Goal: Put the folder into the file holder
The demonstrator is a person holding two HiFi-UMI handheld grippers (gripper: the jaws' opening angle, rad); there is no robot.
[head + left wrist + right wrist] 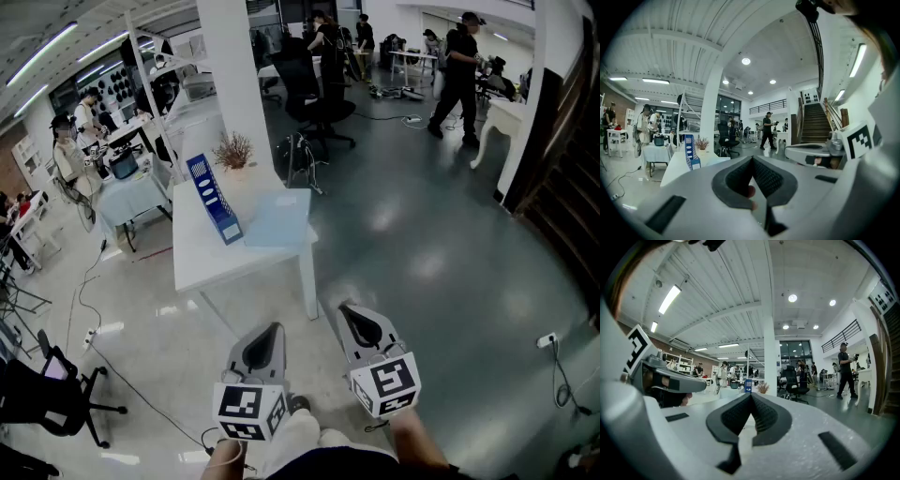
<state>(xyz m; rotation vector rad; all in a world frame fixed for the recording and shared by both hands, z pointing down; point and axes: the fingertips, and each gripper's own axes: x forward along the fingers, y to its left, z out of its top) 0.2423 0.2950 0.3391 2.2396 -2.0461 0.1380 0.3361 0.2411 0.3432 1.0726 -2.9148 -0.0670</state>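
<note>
A blue file holder [214,197] stands upright on the white table [211,262]. To its right, a pale blue folder [277,217] lies flat on the tabletop. Both grippers hang in the air well short of the table, close to my body. My left gripper [275,329] has its jaws together with nothing between them, and so does my right gripper [345,308]. In the left gripper view the file holder [689,153] shows far off, beyond the shut gripper [752,159]. From the right gripper [751,395] the holder [748,386] appears small and distant.
A dried plant in a pot [232,151] stands at the table's far end by a white pillar [230,66]. Black office chairs [314,89] and several people stand farther back. Cables [103,356] and a black chair [47,394] lie at the left, and a staircase [567,197] rises at the right.
</note>
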